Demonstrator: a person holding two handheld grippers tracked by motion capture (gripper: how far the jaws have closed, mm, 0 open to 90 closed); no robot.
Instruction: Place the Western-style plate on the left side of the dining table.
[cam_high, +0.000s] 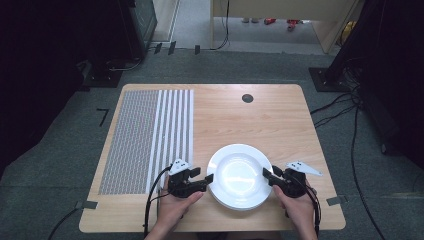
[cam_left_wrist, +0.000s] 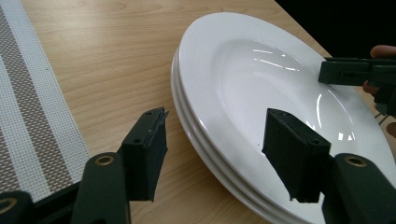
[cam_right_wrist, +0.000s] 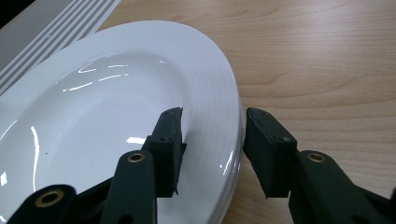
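**Both grippers straddle the plate stack**

On the bench (cam_high: 260, 115), beside the mat (cam_high: 150, 135), sits the plates (cam_high: 239, 175) stack near the front edge. The left gripper (cam_high: 202, 181) and right gripper (cam_high: 272, 176) straddle opposite rims, jaws released, not yet pinching. Uneven closing could catch just the top plate or tilt the stack; glazed rims may slip. Nothing blocks the way.

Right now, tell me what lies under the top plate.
Under the top plate, rims of more white plates show, stacked on the table. Their bowls are covered.
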